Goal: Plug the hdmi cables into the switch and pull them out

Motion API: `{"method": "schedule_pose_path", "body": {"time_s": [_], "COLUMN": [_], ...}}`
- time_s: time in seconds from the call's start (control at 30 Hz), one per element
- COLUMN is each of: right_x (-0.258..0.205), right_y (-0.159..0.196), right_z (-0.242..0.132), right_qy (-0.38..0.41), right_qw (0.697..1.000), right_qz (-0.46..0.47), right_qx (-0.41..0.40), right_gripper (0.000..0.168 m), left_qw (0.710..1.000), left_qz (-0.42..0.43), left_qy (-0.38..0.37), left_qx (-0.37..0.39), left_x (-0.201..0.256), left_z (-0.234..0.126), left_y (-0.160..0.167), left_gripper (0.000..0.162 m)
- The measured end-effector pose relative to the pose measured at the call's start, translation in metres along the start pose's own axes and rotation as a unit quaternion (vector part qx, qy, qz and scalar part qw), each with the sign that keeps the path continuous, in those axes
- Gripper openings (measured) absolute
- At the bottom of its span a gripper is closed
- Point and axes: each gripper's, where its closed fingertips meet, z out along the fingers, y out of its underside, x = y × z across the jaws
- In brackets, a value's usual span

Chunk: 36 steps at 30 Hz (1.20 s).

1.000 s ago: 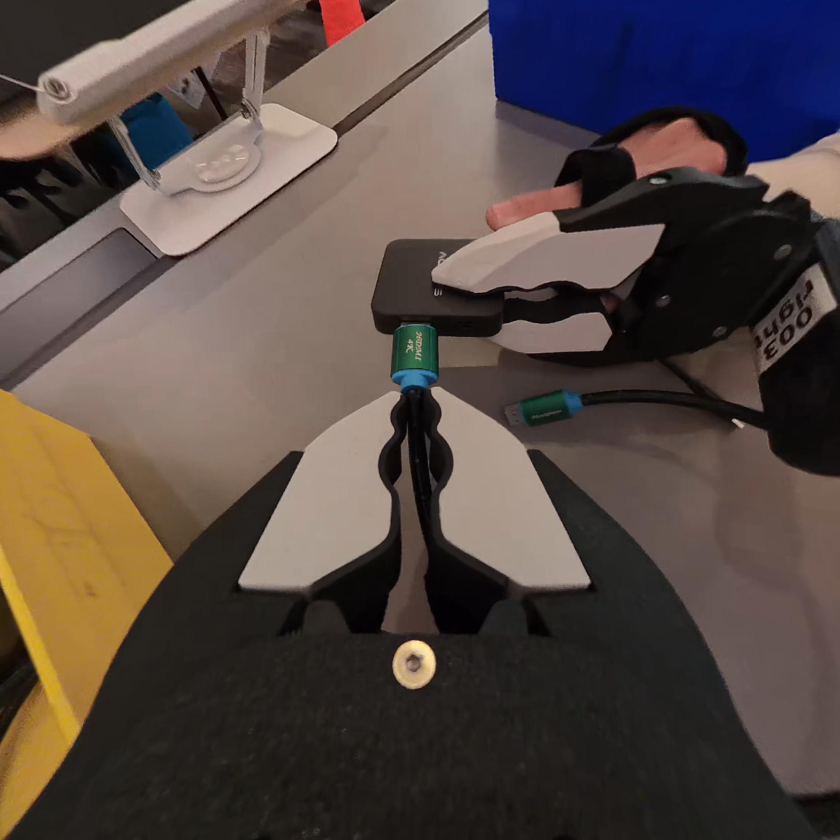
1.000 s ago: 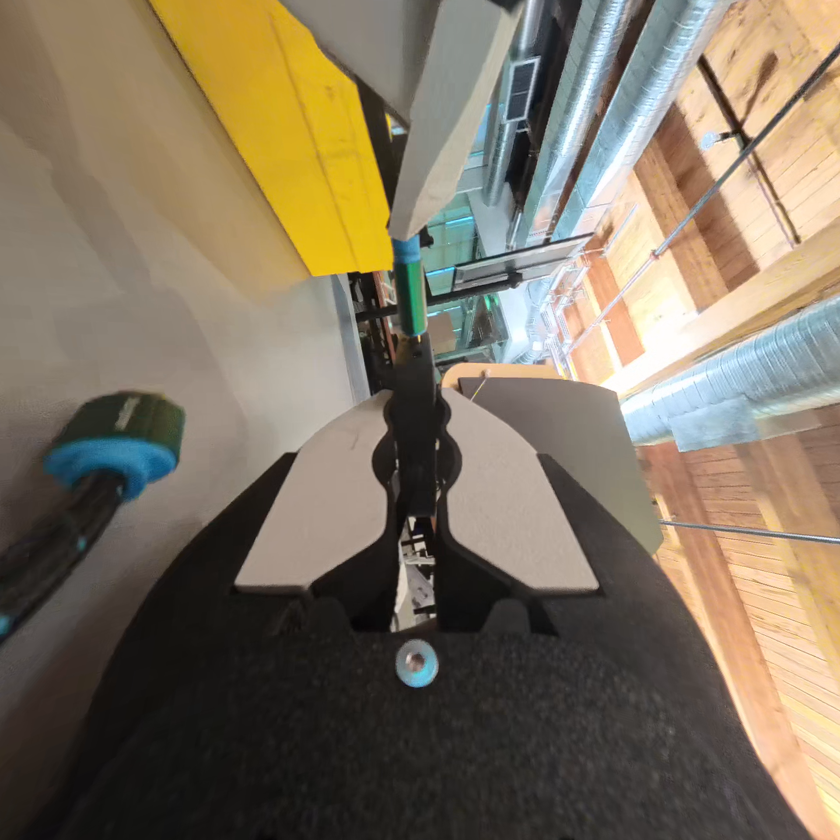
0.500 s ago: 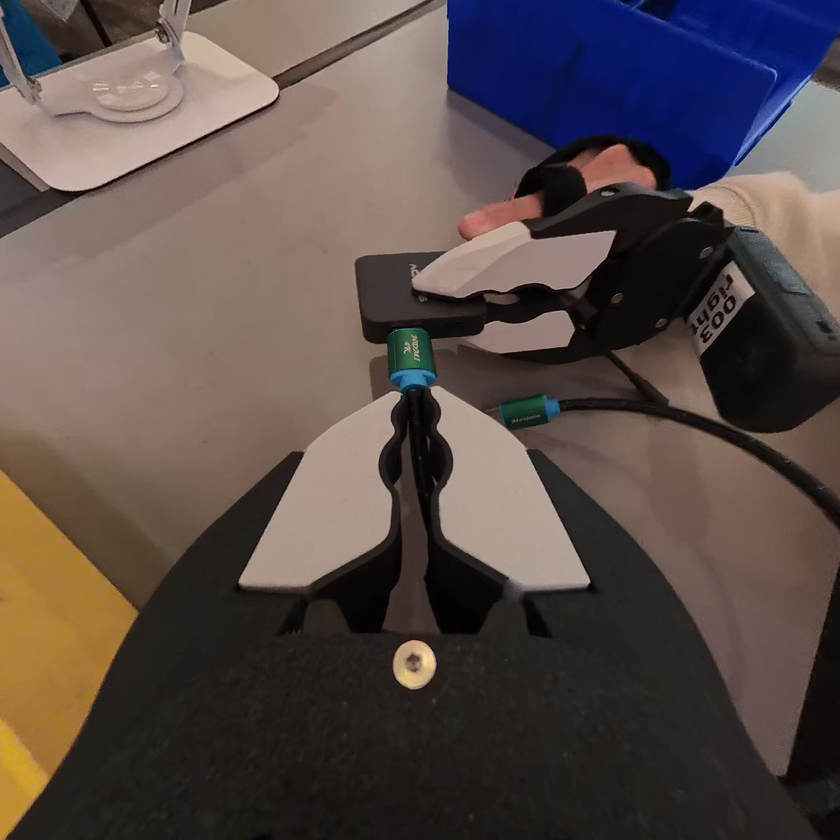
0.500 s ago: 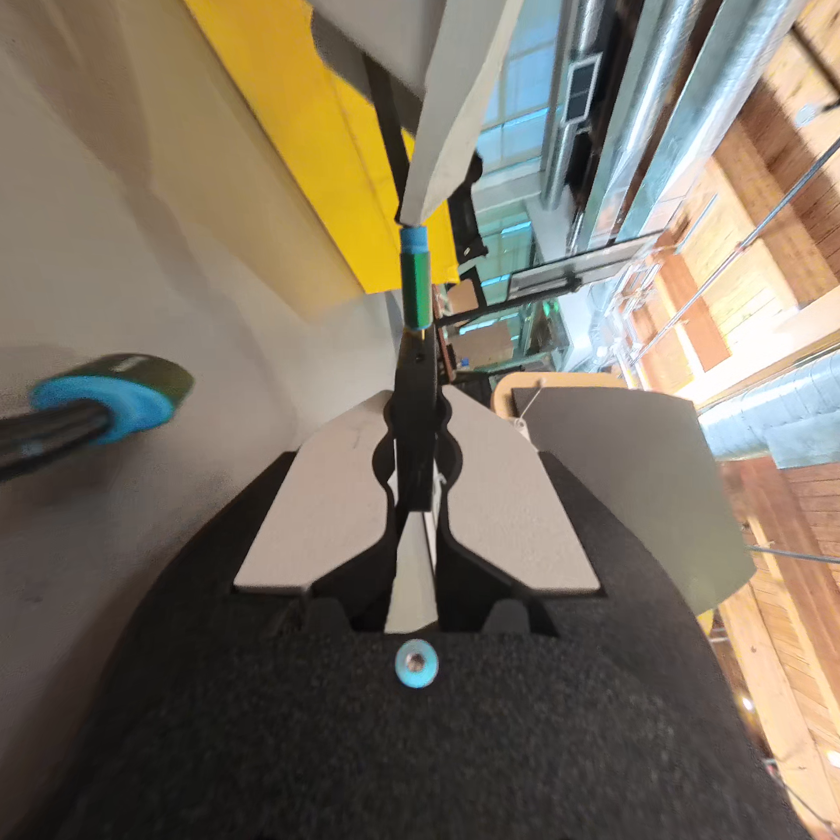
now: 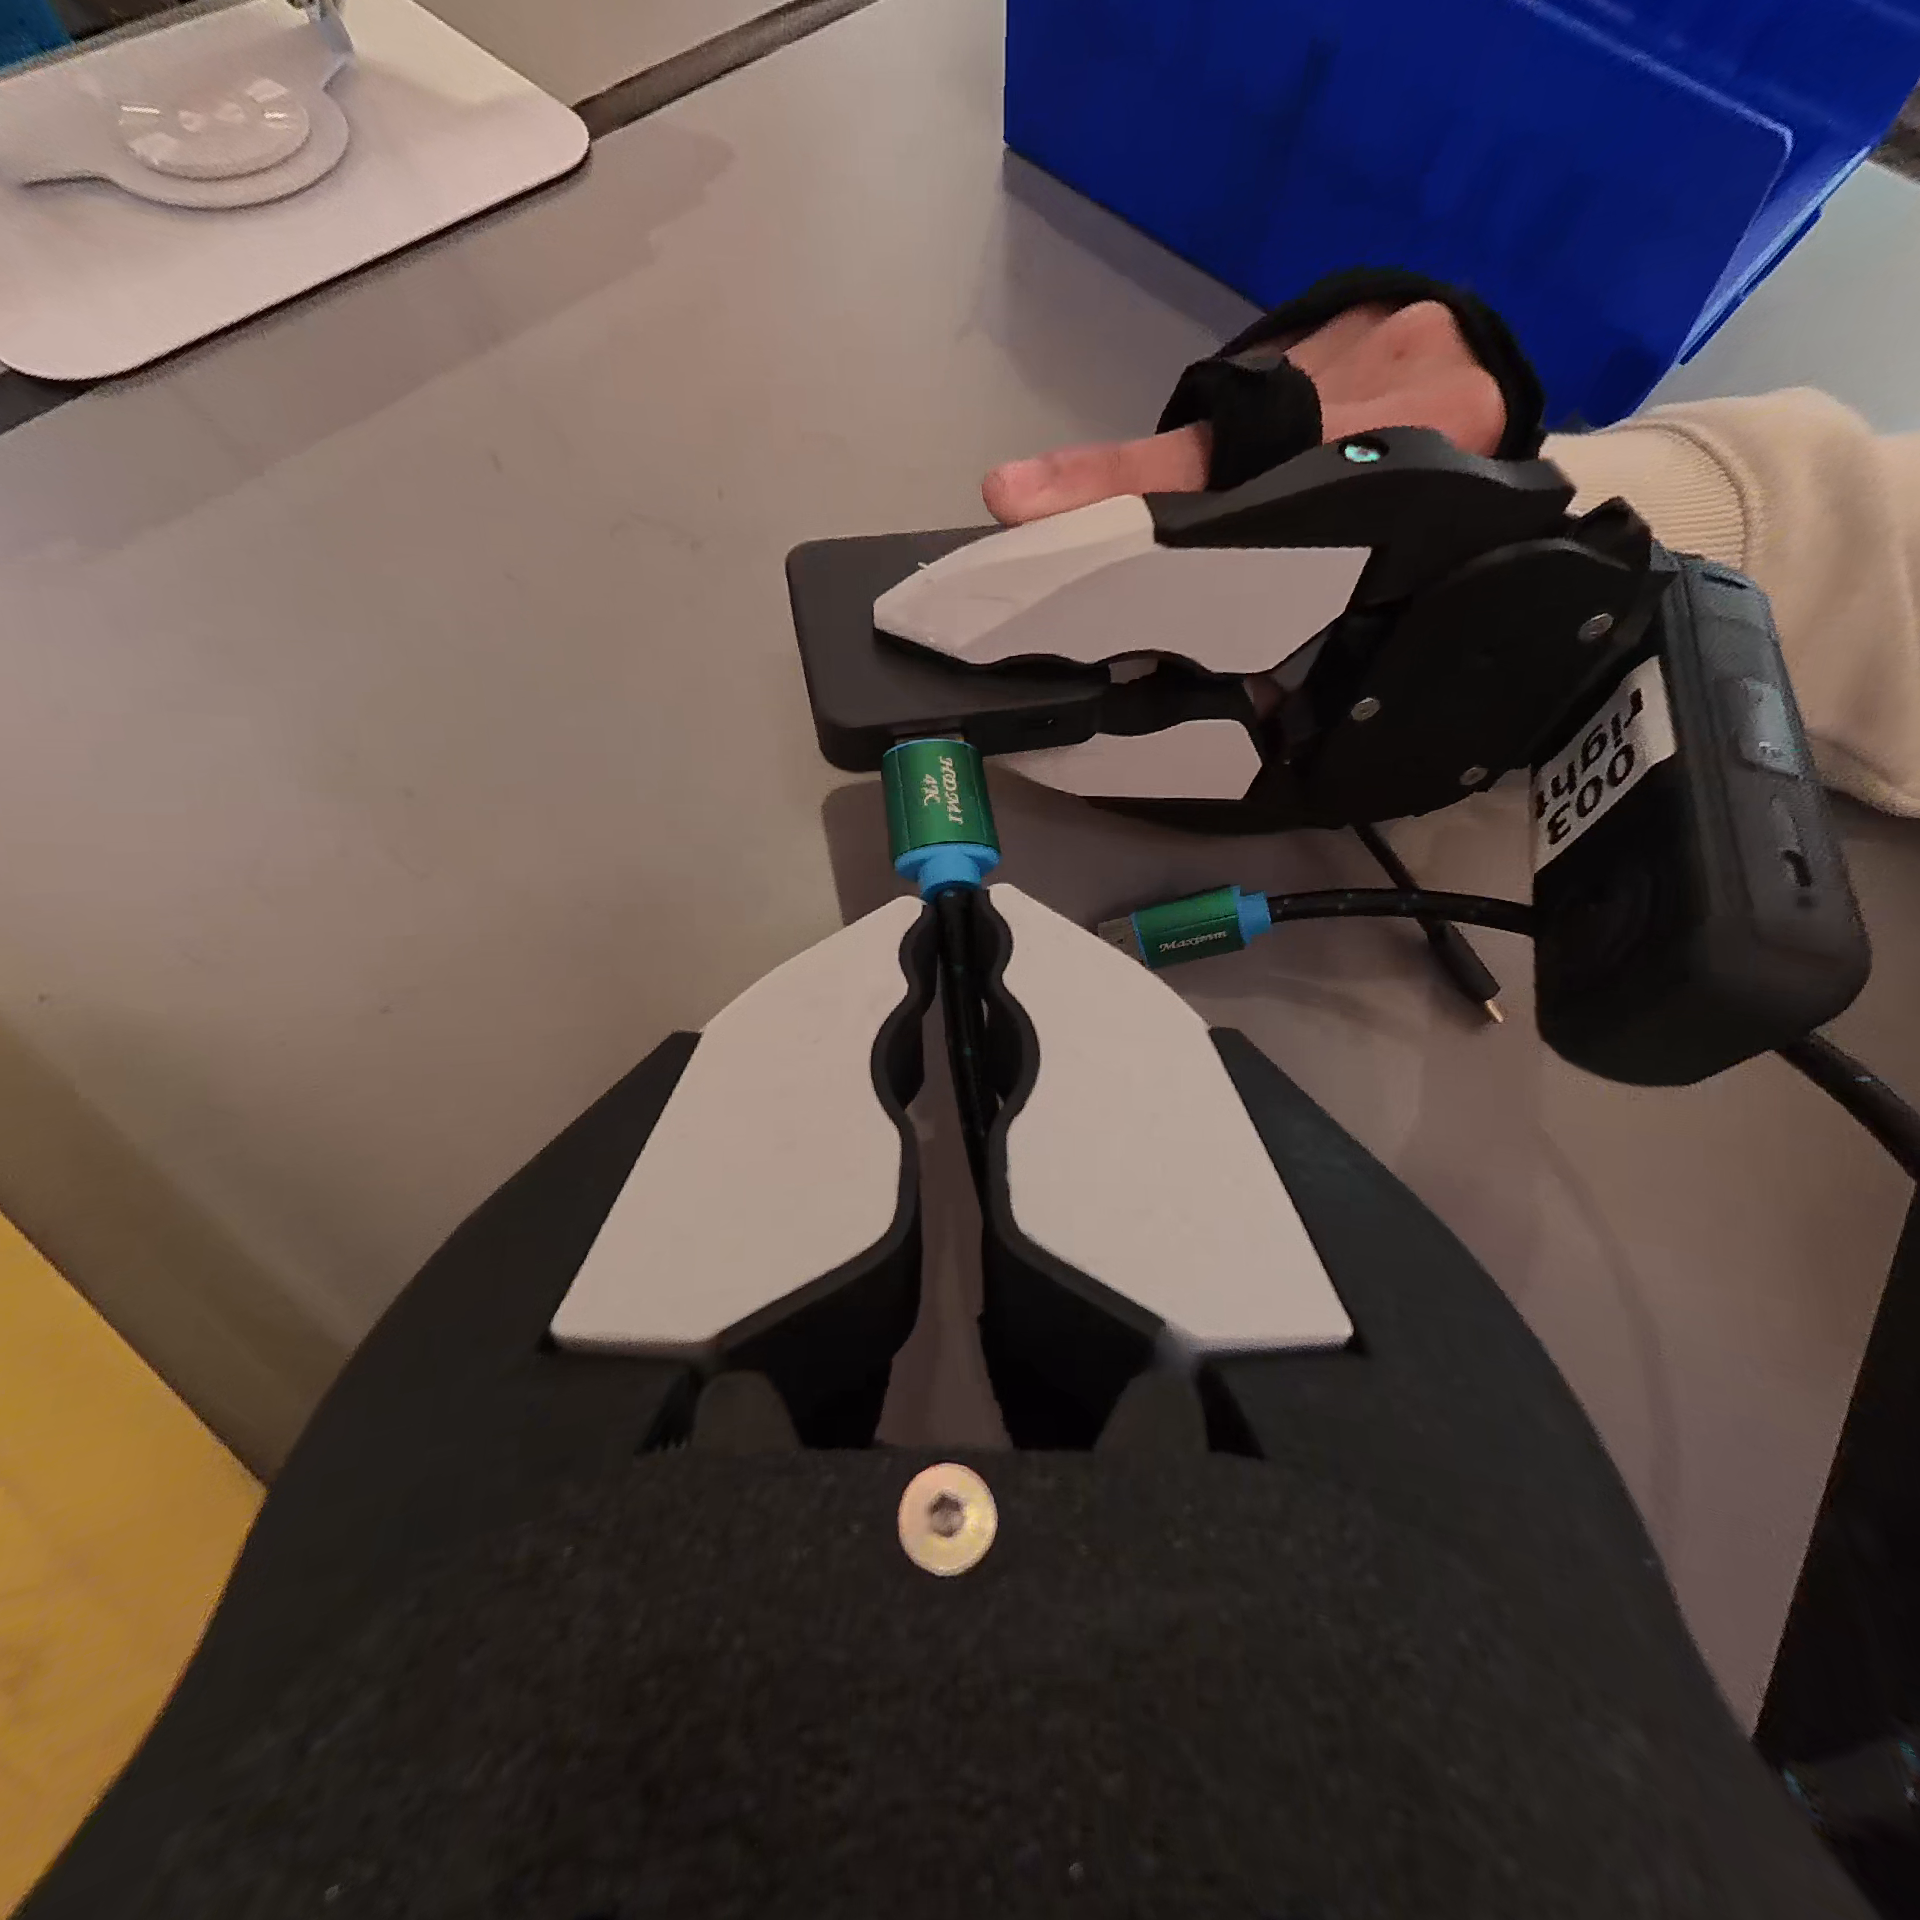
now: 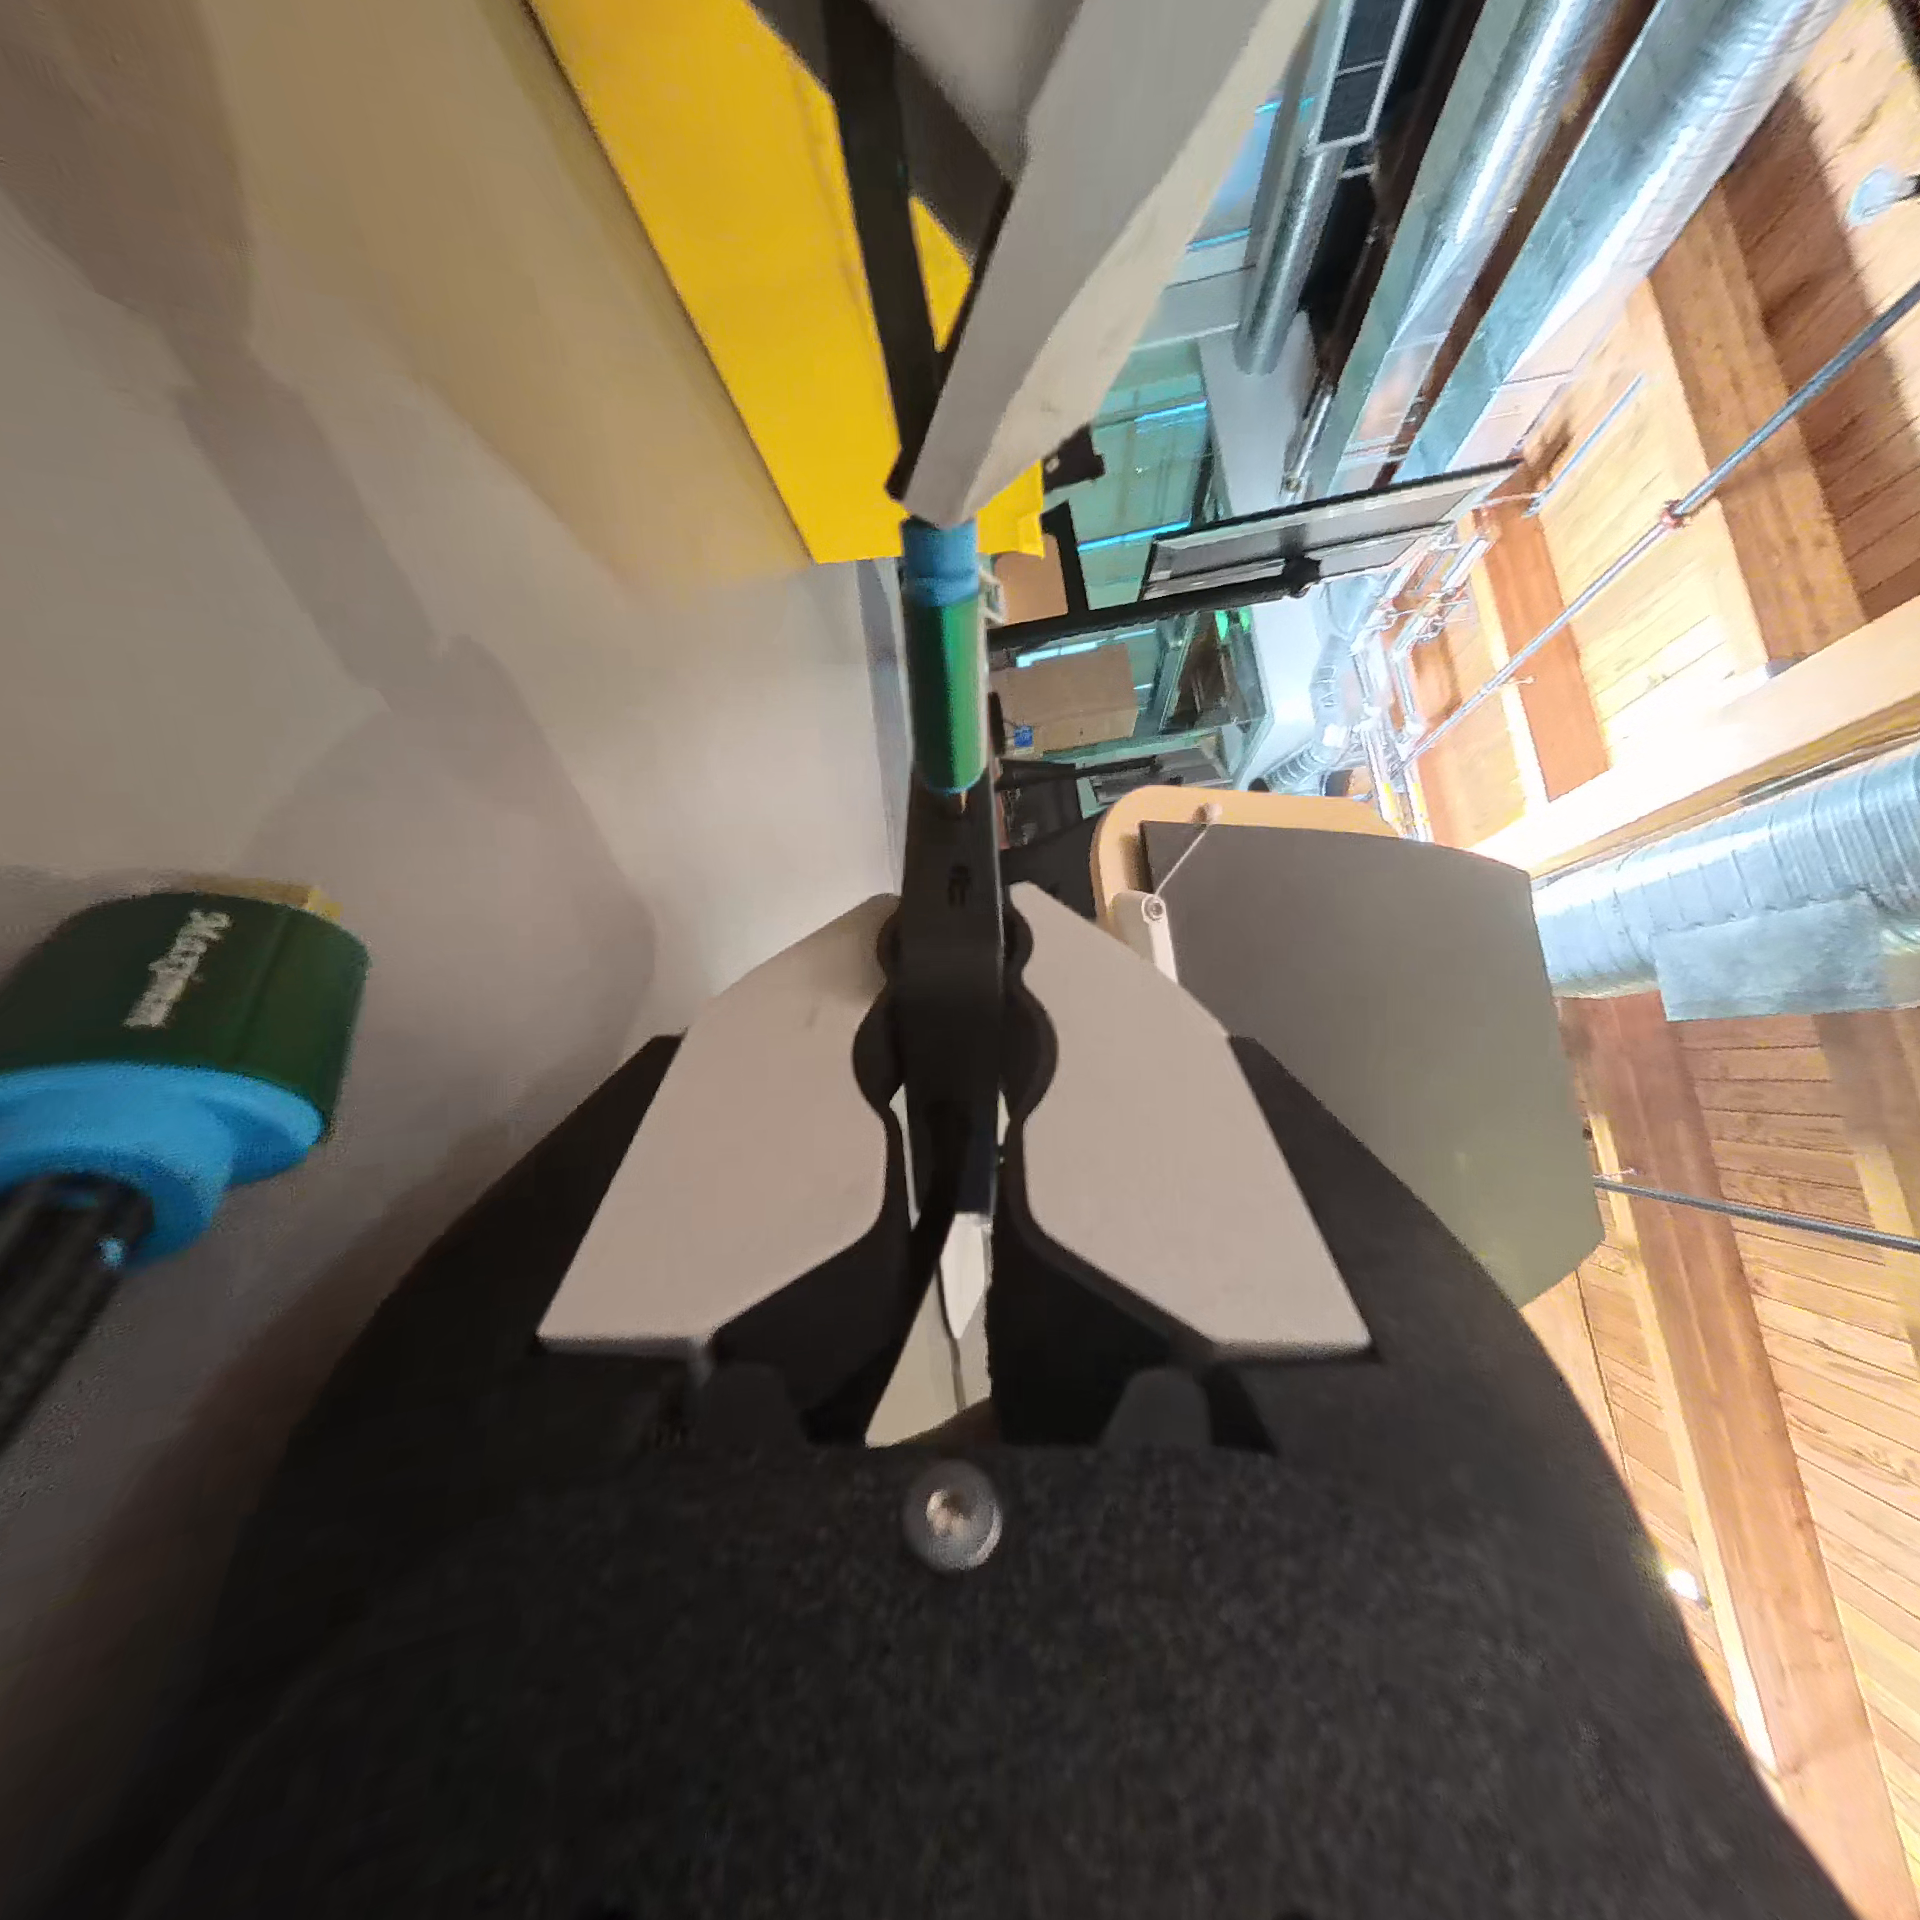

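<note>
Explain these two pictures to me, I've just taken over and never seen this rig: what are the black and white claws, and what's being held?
There is no robot: a person holds a hand-held gripper in each hand, with a camera looking along its two white fingers.

The left wrist view shows the left hand-held gripper shut on the black cable just behind a green HDMI plug, which sits at a port of the black switch. Across from it, the right hand-held gripper clamps the switch from the side on the grey table. A second green plug lies loose beside it, near a blue bin.

The right wrist view is rolled sideways: its fingers pinch the switch edge-on.
</note>
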Motion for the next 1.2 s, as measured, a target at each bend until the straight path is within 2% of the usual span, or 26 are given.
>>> {"method": "schedule_pose_path", "body": {"time_s": [0.03,0.37,0.73,0.97,1.03,1.1,1.2], "right_x": [0.002,0.002,0.009,0.000,-0.002,-0.005,-0.003], "right_y": [0.000,0.002,0.001,0.008,0.006,0.008,0.008], "right_z": [-0.001,0.000,0.000,0.003,0.003,0.002,0.001], "right_qy": [0.003,-0.002,0.013,-0.010,-0.017,-0.021,-0.014], "right_qw": [1.000,0.999,0.997,0.997,0.996,0.997,0.998], "right_qz": [0.002,0.049,0.078,0.076,0.084,0.074,0.066], "right_qx": [0.004,-0.005,-0.004,-0.003,0.010,0.000,-0.001], "right_gripper": [0.012,0.011,0.011,0.013,0.014,0.014,0.014], "left_qw": [1.000,0.999,0.996,0.997,0.995,0.991,0.982], "left_qz": [0.001,0.009,-0.039,-0.053,-0.077,-0.093,-0.113], "left_qy": [0.001,-0.036,-0.024,-0.021,0.002,0.005,-0.025], "left_qx": [0.001,0.024,0.083,0.058,0.058,0.096,0.152], "left_x": [0.001,0.000,-0.001,-0.003,0.006,0.016,0.032], "left_z": [0.000,0.003,0.000,0.007,-0.007,-0.040,-0.088], "left_y": [-0.001,-0.007,-0.020,-0.014,-0.018,-0.026,-0.005], "left_gripper": [0.005,0.005,0.006,0.006,0.012,0.026,0.029]}}
